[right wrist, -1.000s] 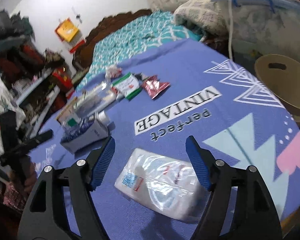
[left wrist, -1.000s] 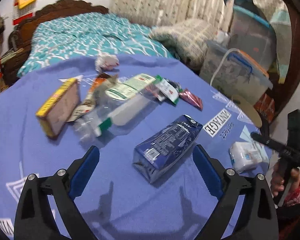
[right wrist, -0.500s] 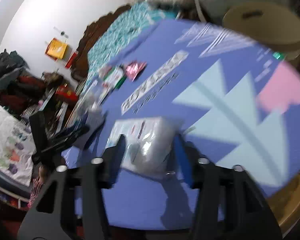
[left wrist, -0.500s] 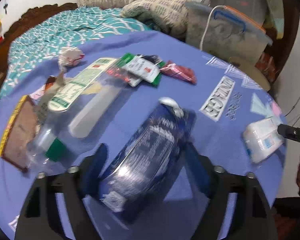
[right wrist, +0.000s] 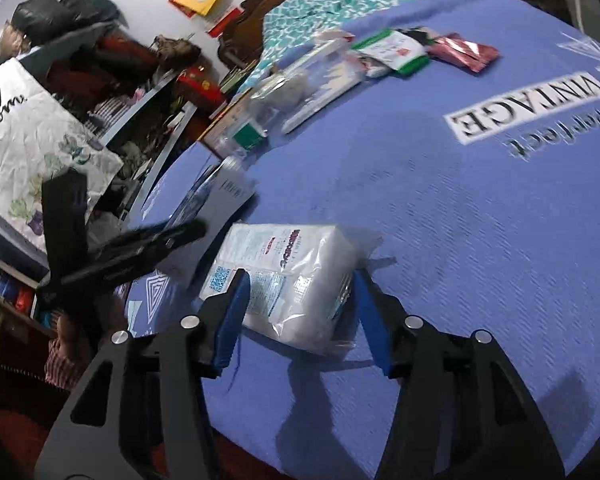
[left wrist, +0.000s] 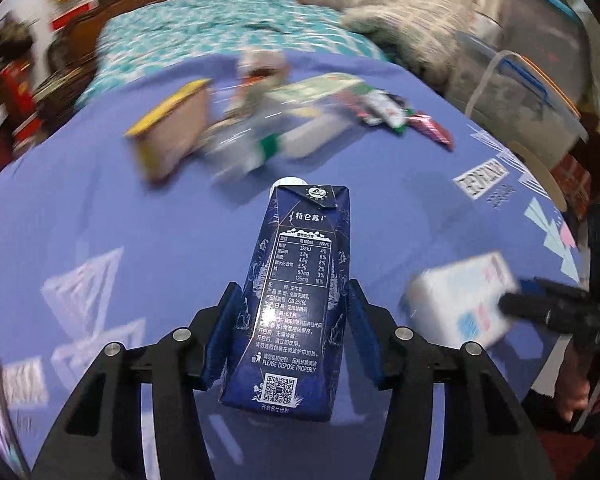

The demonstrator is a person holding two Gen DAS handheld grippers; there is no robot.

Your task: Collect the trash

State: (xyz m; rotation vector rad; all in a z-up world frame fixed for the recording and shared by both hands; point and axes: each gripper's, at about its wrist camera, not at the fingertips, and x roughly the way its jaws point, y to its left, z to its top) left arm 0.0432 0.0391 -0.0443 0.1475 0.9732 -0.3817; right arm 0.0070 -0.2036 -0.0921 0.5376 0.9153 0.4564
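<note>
left gripper (left wrist: 292, 312) tilts downward, clamping milk carton (left wrist: 296, 288).

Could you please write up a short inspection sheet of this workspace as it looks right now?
Surface: blue printed cloth over the table.
Job's things: dark blue milk carton; white tissue pack.
Clutter: plastic bottle, yellow-edged box, snack wrappers.
Grippers: left gripper clamped on the carton, jaws just closing; right gripper astride the pack, jaws just widened, contact unclear.
Cables: white cord on a storage bin.
Surroundings: bed with teal cover.
</note>
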